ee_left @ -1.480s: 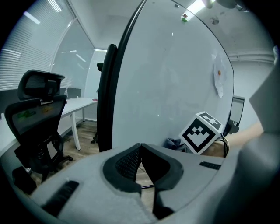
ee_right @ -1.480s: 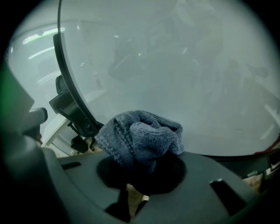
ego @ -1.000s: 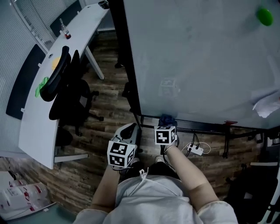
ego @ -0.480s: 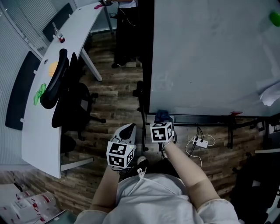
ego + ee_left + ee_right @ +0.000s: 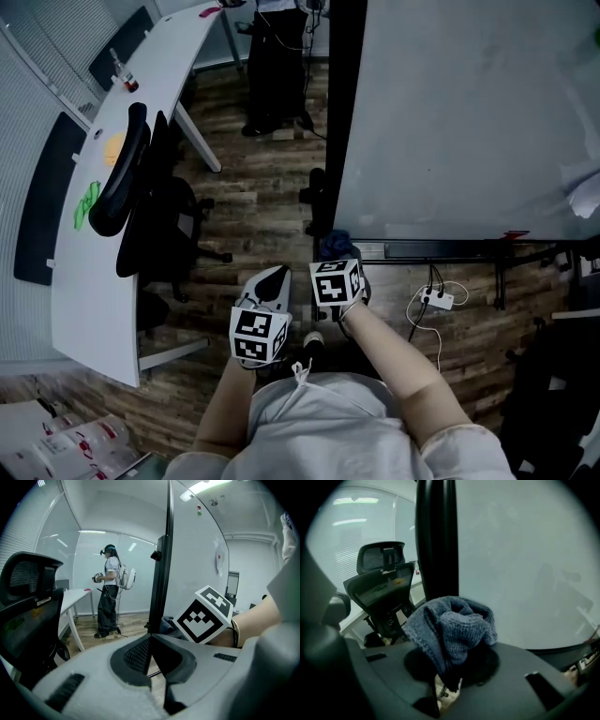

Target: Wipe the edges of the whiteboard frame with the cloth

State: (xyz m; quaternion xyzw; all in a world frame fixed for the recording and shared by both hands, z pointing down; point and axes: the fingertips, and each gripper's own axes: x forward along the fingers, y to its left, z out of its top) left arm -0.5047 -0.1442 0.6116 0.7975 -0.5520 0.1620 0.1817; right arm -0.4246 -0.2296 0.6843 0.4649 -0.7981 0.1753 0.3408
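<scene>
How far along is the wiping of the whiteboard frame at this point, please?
Done: nothing shows which edges are already wiped, so I cannot tell. In hand: the right gripper is shut on the cloth at the lower left corner of the whiteboard frame; the left gripper is shut and empty. Left: probably the black left edge upward, then the others.
</scene>
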